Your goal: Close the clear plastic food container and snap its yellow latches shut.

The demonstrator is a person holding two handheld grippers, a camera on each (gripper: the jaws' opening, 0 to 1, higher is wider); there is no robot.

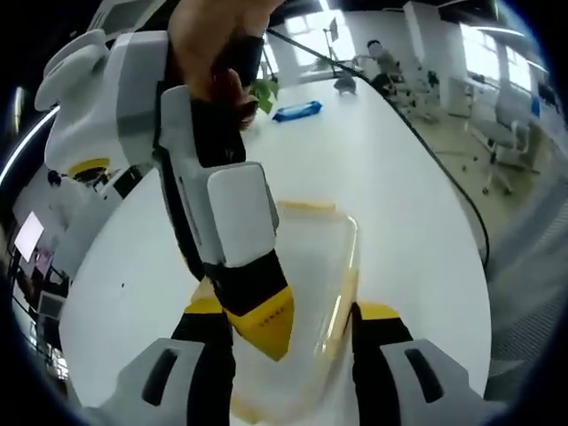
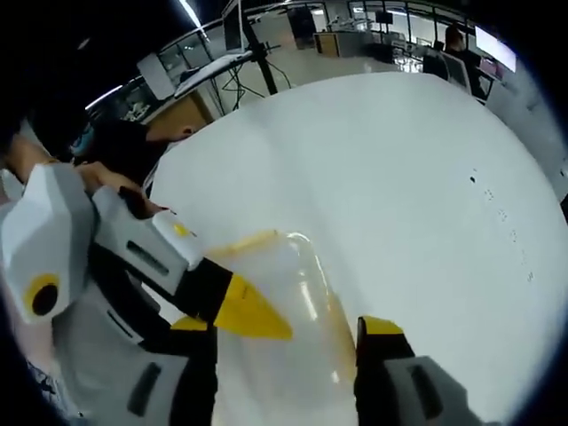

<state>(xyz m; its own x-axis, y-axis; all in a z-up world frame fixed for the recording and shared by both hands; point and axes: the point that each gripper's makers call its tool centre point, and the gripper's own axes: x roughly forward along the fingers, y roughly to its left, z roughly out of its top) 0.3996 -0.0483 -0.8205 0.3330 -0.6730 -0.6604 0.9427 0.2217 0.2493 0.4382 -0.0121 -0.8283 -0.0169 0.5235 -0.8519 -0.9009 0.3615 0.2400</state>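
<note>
the clear plastic food container (image 1: 306,293) sits on the white table (image 1: 399,177), between the spread, open jaws of the left gripper (image 1: 293,333). the right gripper (image 2: 284,342) is open too, straddling the container's yellow-edged lid. bare tabletop stretches far beyond; a blue packet (image 1: 297,111) lies well apart.

Broad white surface (image 1: 390,177), rounded at its far end, with a blue packet (image 1: 297,111) and a green plant (image 1: 264,91) lying far off. Beyond, bright windows (image 1: 484,53), office chairs (image 1: 510,133), grey floor (image 1: 524,248). Ceiling strip light (image 2: 188,12) over cluttered desks (image 2: 191,75).
</note>
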